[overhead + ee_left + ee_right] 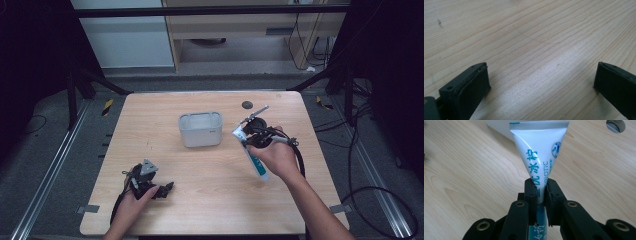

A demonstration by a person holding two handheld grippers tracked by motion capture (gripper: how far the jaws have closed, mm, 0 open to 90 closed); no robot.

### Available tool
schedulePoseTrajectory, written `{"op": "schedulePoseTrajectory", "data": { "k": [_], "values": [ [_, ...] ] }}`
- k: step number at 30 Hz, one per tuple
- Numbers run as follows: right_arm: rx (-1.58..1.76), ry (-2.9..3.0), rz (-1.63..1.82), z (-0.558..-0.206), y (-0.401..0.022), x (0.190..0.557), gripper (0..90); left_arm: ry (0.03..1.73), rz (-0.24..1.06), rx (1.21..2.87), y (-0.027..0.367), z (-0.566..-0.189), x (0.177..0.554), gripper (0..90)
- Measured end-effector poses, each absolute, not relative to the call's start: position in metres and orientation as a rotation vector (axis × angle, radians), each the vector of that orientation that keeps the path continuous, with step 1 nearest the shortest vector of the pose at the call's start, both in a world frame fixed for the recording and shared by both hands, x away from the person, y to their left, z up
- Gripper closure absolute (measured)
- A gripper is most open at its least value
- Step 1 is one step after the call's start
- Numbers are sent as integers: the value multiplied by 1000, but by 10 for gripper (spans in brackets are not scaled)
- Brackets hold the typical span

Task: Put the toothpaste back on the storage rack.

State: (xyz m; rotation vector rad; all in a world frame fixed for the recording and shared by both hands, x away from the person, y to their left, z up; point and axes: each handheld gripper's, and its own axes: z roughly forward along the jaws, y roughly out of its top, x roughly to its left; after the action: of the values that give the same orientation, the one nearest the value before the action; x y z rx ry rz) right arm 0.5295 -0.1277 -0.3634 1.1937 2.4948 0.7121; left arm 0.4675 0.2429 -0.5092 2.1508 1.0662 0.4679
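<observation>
A white and teal toothpaste tube (537, 150) is pinched across its middle by my right gripper (540, 188), its flat crimped end pointing away from me. From above, the tube (252, 155) hangs in my right gripper (254, 137) over the table's right half, just right of a white rectangular bin (200, 129). My left gripper (162, 189) rests low at the front left of the table, jaws spread wide. In the left gripper view my left gripper (541, 85) has bare wood between its jaws.
The wooden table (165, 165) has a round cable hole (247, 105) near its far edge, also seen as the hole (615, 125) from the right gripper. Black frame bars and cables surround the table on the floor.
</observation>
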Motion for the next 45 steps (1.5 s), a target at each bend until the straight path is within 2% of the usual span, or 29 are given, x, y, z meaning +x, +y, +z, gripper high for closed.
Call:
{"op": "schedulePoseTrajectory", "data": {
  "k": [45],
  "values": [
    [1102, 2372, 1009, -334, -110, 527, 812, 1066, 468, 2151, 243, -509, 467, 0]
  ]
}}
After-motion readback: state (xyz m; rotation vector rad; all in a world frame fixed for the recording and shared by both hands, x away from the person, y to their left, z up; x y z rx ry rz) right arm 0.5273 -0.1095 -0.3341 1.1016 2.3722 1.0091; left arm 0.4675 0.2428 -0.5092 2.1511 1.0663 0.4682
